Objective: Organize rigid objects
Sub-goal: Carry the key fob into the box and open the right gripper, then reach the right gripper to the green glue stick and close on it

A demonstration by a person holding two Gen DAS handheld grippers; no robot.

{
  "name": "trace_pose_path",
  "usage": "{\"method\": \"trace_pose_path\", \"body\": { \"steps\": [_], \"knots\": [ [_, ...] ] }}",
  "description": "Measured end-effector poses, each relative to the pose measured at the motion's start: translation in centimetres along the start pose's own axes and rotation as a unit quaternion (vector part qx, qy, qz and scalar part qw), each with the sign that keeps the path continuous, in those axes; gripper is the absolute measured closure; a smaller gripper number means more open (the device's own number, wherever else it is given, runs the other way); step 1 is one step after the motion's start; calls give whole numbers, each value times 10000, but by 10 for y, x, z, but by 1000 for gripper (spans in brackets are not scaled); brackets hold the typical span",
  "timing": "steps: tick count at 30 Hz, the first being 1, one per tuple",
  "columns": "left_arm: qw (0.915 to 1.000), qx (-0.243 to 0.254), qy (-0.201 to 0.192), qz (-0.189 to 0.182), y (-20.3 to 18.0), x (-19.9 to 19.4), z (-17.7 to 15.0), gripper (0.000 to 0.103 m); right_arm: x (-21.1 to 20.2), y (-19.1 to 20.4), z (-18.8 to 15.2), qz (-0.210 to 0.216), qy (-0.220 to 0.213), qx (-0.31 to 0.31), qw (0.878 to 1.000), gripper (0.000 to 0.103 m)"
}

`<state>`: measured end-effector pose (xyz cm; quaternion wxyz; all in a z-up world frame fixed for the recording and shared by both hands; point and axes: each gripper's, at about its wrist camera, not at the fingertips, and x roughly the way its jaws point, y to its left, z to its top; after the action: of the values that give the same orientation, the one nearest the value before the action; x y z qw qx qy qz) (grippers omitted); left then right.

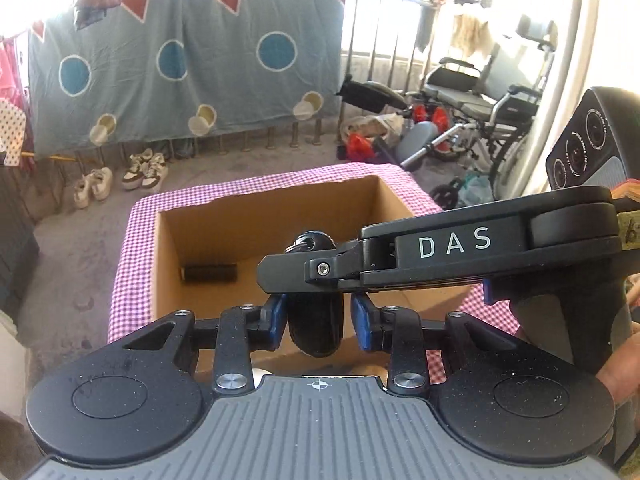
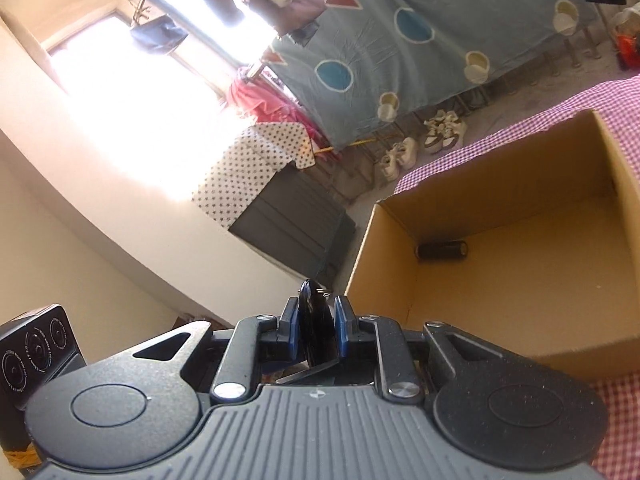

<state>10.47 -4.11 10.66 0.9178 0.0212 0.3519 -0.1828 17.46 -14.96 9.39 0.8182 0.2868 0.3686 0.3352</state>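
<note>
A flat black key fob (image 1: 316, 332) with a metal ring at its top hangs above the near edge of an open cardboard box (image 1: 168, 264). My left gripper (image 1: 318, 320) has its blue pads (image 1: 277, 320) against the fob's wide sides. My right gripper (image 1: 274, 276) reaches in from the right and is shut on the fob's upper part. In the right wrist view the fob (image 2: 314, 320) stands edge-on, clamped between that gripper's (image 2: 316, 330) blue pads. A black cylinder (image 1: 210, 273) lies on the box floor by the left wall, and the right wrist view shows this cylinder (image 2: 442, 250) too.
The box (image 2: 520, 184) stands on a table under a pink checked cloth (image 1: 132, 248). Beyond the table are shoes (image 1: 120, 176) on the floor, a blue patterned sheet (image 1: 180, 60) over a railing, a wheelchair (image 1: 480, 100) at right and a dark cabinet (image 2: 296, 228) at left. A person's hand (image 1: 616, 368) holds the right gripper's handle.
</note>
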Motion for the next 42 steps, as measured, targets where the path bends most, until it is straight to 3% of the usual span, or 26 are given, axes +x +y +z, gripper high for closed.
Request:
{"method": "trace_pose_path", "body": {
  "steps": [6, 11, 22, 31, 37, 42],
  "knots": [
    [9960, -608, 642, 108, 56, 46, 13, 70, 85, -36, 34, -10, 978, 579, 9935, 84],
    [9909, -708, 1094, 348, 82, 78, 8, 70, 138, -76, 41, -76, 1581, 1197, 9801, 84],
    [9911, -531, 1117, 490, 89, 86, 6, 68, 185, -118, 42, -411, 2122, 1737, 9608, 84],
    [9942, -552, 814, 435, 84, 68, 13, 67, 148, -118, 53, -451, 1637, 1770, 9694, 82],
    [9968, -502, 499, 369, 73, 36, 13, 66, 73, -106, 47, -68, 1051, 1738, 9791, 82],
    [9989, -398, 213, 145, 57, 6, 5, 65, -11, -92, 20, 283, 442, 1639, 9851, 82]
  ]
}}
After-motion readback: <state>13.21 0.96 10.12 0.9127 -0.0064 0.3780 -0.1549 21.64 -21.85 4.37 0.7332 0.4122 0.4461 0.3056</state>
